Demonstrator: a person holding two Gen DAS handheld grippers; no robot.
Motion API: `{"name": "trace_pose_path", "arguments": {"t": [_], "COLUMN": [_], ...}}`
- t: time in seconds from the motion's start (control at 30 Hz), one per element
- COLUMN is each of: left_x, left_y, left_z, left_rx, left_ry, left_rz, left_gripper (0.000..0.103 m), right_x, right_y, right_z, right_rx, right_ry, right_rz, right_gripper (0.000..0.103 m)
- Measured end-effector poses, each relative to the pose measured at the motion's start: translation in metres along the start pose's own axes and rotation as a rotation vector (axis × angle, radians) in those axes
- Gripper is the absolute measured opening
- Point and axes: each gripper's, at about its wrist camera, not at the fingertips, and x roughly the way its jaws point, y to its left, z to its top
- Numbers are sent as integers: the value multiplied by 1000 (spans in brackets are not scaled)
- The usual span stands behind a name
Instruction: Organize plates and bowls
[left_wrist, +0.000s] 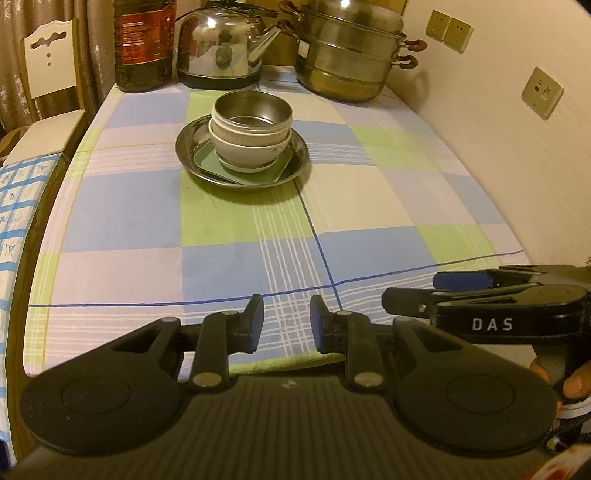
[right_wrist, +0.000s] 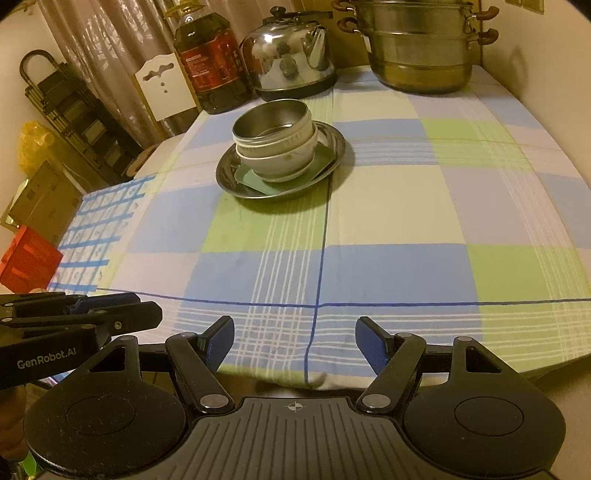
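One stack: metal bowl (left_wrist: 252, 110) nested on the white bowls (left_wrist: 247, 149), set on a green square plate (left_wrist: 214, 166) inside the round steel plate (left_wrist: 242, 155); placed toward the far edge of the table (left_wrist: 129, 221), nearer its left side
Left gripper (left_wrist: 287, 321): held over the near edge; jaws narrowly parted, nothing between them
Right gripper (right_wrist: 295, 341): held beside it over the near edge; jaws spread wide, nothing held
Done: all dishes seen are gathered into one pile; stacking is judged complete or nearly so
Left: no loose dish is seen; perhaps only straightening the slightly tilted bowls
Far edge: kettle (left_wrist: 221, 44), steamer pot (left_wrist: 351, 55) and oil bottle (left_wrist: 144, 44) are lined up
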Motion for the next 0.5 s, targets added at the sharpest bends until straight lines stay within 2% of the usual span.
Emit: {"name": "trace_pose_path", "arguments": {"t": [0.5], "left_x": [5], "left_y": [0], "left_z": [1], "left_rx": [1], "left_ry": [8], "left_rz": [-12], "left_gripper": [24], "right_x": [-1], "right_y": [1], "right_z": [0], "right_rx": [2], "right_ry": [7], "right_rz": [-8], "right_gripper": [72]}}
